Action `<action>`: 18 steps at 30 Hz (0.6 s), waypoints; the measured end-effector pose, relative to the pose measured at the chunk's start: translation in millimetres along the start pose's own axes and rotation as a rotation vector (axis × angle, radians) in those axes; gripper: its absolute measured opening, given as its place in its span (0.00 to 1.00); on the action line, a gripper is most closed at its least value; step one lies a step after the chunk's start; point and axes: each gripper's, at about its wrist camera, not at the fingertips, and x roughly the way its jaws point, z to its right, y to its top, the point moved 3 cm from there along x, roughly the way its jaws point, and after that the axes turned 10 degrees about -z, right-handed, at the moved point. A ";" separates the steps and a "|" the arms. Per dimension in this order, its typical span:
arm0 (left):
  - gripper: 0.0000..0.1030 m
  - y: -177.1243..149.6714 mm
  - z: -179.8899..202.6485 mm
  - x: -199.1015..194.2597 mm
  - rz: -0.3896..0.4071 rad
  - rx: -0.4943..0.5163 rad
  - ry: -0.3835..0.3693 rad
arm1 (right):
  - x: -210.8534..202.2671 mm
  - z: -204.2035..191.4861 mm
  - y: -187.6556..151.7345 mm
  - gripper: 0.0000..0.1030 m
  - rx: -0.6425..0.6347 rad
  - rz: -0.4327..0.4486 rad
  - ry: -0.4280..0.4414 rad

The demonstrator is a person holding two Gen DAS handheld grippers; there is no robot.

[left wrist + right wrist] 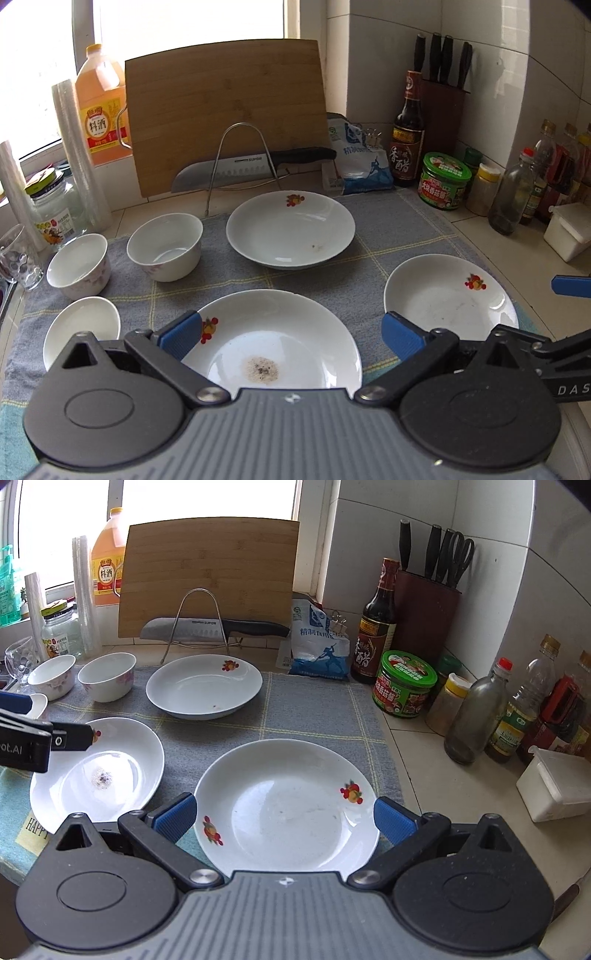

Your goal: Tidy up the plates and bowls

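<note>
Three white fruit-print plates lie on a grey checked cloth (369,229). My left gripper (291,336) hangs open over the near stained plate (266,317), one finger at each side of it. My right gripper (284,819) is open in the same way over the right plate (286,775), also in the left wrist view (448,295). The third plate (291,229) sits further back. Left of it stand two floral bowls (166,245) (79,264) and a small white dish (81,325). The stained plate (99,771) lies under the left gripper's arm (22,738).
A bamboo cutting board (225,110) leans at the back, with a knife (251,164) on a wire rack. A vinegar bottle (408,136), green jar (445,181), knife block (443,107), oil bottles (476,716) and white box (557,786) line the right. A glass cup (18,258) stands far left.
</note>
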 end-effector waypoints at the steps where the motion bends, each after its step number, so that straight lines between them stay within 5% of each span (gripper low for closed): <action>1: 0.99 2.5 3.5 1.3 0.003 0.012 -0.016 | 2.6 5.2 -3.9 1.00 0.003 -0.006 0.000; 18: 0.99 31.4 61.8 55.6 -0.054 0.154 -0.115 | 67.1 39.0 -60.7 1.00 -0.037 -0.119 0.141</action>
